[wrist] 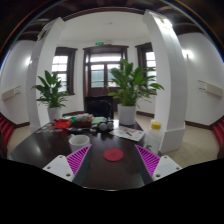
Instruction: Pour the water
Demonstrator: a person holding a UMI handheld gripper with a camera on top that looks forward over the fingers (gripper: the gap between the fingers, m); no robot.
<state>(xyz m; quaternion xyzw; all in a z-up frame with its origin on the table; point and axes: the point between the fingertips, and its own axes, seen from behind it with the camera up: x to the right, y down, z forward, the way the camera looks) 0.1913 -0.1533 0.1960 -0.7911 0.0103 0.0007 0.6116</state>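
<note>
Two gripper fingers, each lined with a magenta pad (78,157), reach forward from the camera and stand spread wide apart, holding nothing. The gripper (113,160) hovers above a dark round table (45,147). Taking the table as the landmark: a small flat red disc (114,155), perhaps a coaster or lid, lies on its top in the open gap between the fingers, touching neither of them. Just beyond the left finger's tip sits a white cup (78,141). Near the right finger's tip, at the table's right rim, stands a small bottle with a yellow cap (155,134), pale in the body; whether it holds water cannot be told. Farther across the table, toward its far edge, lies a red dish-like object (62,124), with a cluster of small dark and green items (92,123) beside it that are too small to name. Some white papers (128,132) lie on the far right part of the tabletop.

Behind the table, two large potted plants rise: a potted plant on the left (50,92) and a potted plant in a white pot on the right (130,85). Between them stands a dark-framed door with windows (104,70). White pillars (172,70) flank the room, and daylight comes through the windows.
</note>
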